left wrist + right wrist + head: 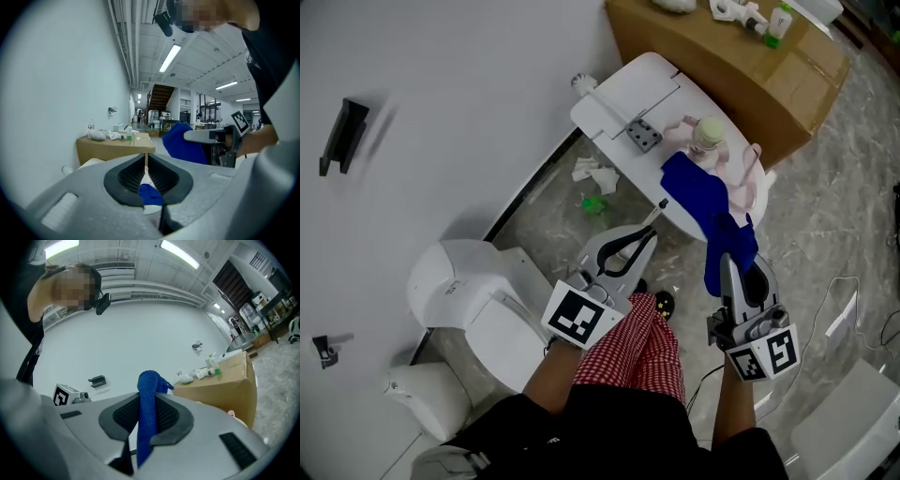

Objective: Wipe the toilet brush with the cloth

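Two grippers are held over marbled floor [546,214] (white wall [441,94] alongside): left gripper [659,208] closed tight, right gripper [733,259] clamped on blue cloth [698,192].

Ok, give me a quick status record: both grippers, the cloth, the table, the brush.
left gripper: shut, nothing clearly held
right gripper: shut on blue cloth
blue cloth: other end draped over white table edge
toilet brush: cannot pick it out
toilet: on the floor by the wall, at the person's left
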`<state>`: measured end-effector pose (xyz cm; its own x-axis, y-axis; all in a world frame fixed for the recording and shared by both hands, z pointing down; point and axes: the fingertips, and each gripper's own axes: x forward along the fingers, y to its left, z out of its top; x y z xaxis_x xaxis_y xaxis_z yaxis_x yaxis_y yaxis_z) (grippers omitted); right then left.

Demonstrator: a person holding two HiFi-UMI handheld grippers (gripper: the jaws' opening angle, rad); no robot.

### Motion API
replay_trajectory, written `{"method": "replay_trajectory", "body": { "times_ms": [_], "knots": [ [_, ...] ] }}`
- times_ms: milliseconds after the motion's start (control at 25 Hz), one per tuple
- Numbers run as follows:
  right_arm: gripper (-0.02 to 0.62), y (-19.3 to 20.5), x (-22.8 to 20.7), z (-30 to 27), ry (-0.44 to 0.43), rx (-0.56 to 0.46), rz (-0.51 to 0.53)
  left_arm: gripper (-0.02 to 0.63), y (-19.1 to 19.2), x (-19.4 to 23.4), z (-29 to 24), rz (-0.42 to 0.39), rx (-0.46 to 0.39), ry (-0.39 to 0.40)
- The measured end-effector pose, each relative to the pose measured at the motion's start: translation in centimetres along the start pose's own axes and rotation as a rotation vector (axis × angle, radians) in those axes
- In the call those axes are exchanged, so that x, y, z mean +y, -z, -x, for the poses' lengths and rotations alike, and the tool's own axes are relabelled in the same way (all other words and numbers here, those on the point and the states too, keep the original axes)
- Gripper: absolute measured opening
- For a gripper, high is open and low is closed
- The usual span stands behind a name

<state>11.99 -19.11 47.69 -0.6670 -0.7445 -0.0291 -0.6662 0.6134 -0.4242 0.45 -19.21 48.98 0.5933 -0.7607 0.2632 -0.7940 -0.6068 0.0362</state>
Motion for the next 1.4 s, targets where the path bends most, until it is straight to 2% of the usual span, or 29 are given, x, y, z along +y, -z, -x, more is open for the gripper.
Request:
{"method": "replay_trajectory", "body": {
  "times_ms": [320, 560, 800, 1240, 1400],
  "knots": [
    [0.063, 2.6, -1.0, -1.3, 0.014, 0.032, -0.004, 0.008, 2.6, 1.2, -1.4, 0.02, 0.018, 0.006],
    [0.063, 4.3, -1.1, -2.2, 0.008, 0.052, 0.0, 0.008, 4.5, 2.7, -1.6, 0.021, 0.036, -0.032],
    [0.063, 6.2, -2.1, -2.9, 0.026, 0.073, 0.004, 0.008, 6.1, 3.0, -2.0, 0.064, 0.049, 0.012],
    [0.063, 9.0, -3.6, -3.9, 0.034, 0.103, 0.0, 0.008, 9.2, 3.3, -3.8, 0.069, 0.083, 0.032],
    [0.063, 9.9, -4.3, -4.0, 0.035, 0.123, 0.006, 0.015, 10.0, 3.6, -4.6, 0.098, 0.075, 0.029]
  ]
}}
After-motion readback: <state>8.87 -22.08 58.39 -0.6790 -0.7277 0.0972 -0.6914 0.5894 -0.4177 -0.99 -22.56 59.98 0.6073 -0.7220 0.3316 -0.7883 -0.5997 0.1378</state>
